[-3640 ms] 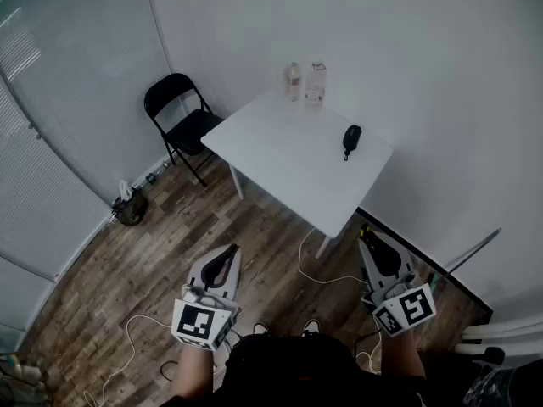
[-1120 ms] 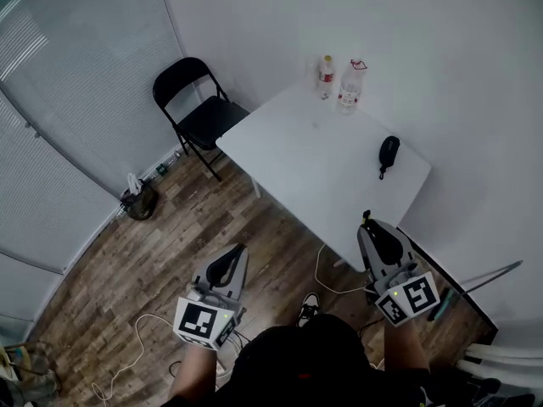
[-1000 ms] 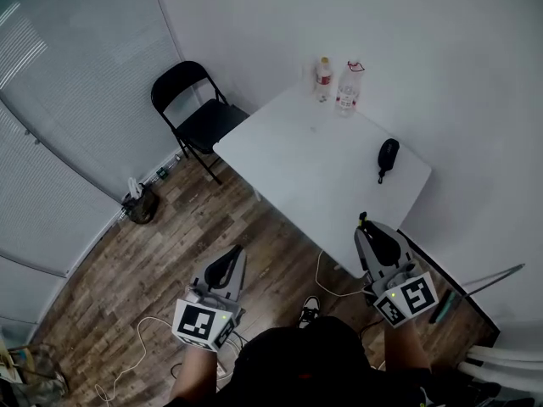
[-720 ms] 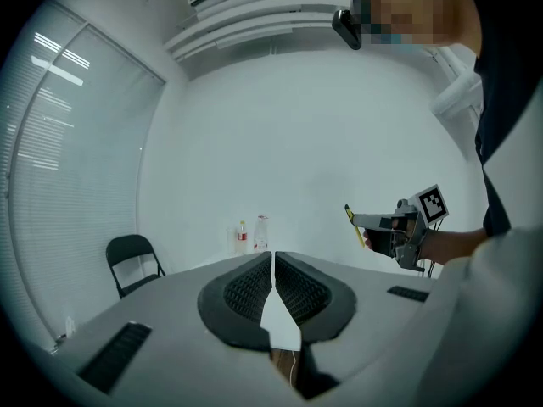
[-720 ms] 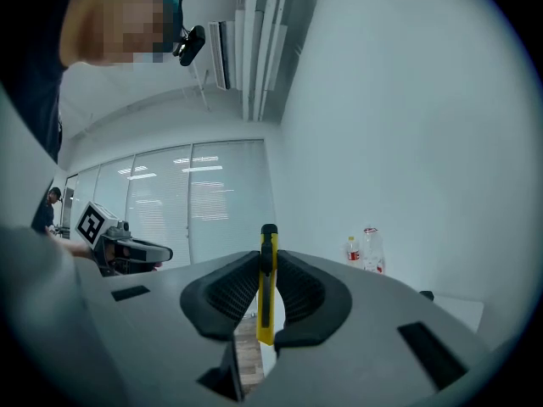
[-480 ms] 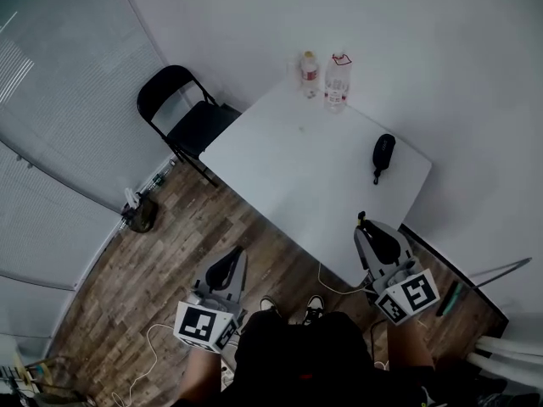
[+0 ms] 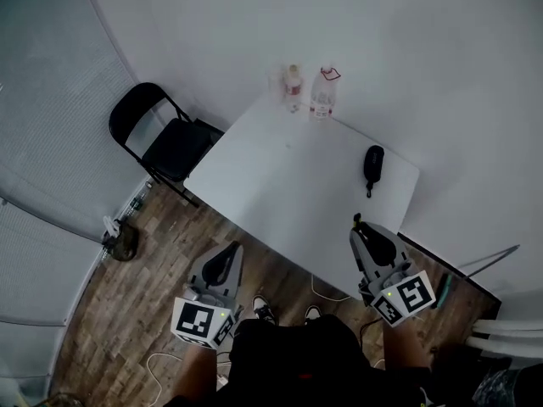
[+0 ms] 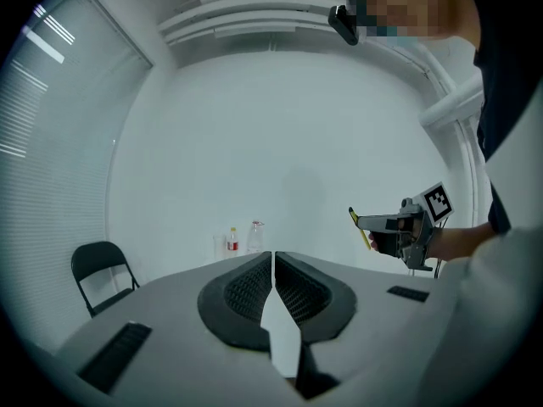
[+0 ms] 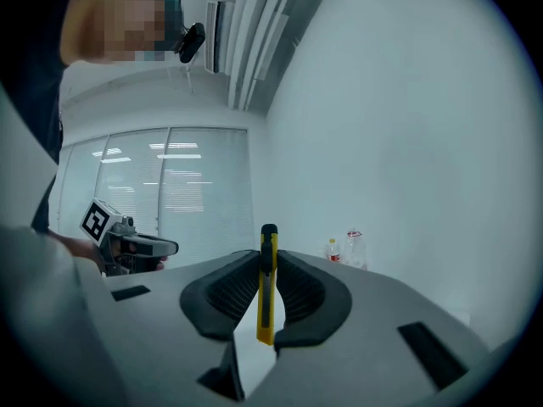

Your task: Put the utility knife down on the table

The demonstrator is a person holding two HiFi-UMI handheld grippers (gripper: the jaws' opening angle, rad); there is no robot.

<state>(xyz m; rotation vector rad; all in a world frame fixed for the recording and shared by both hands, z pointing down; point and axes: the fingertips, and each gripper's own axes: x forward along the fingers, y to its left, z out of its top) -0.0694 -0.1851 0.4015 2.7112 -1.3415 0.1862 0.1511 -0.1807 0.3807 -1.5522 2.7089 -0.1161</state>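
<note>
Left tongs (image 8: 273,265) sat pressed together; right tongs (image 9: 267,261) pinched the utility knife (image 9: 266,288), which could fall before the worktop (image 7: 288,185) at 12 o'clock.

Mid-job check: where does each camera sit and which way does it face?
Head view: on the person's head, steeply down at the white table; left gripper, right gripper, shoes show.
Left gripper view: on the left gripper, facing the wall over shut fingers; right gripper at right.
Right gripper view: on the right gripper, facing that wall; fingers clamp the utility knife.
Both gripper views share the two bottles.
</note>
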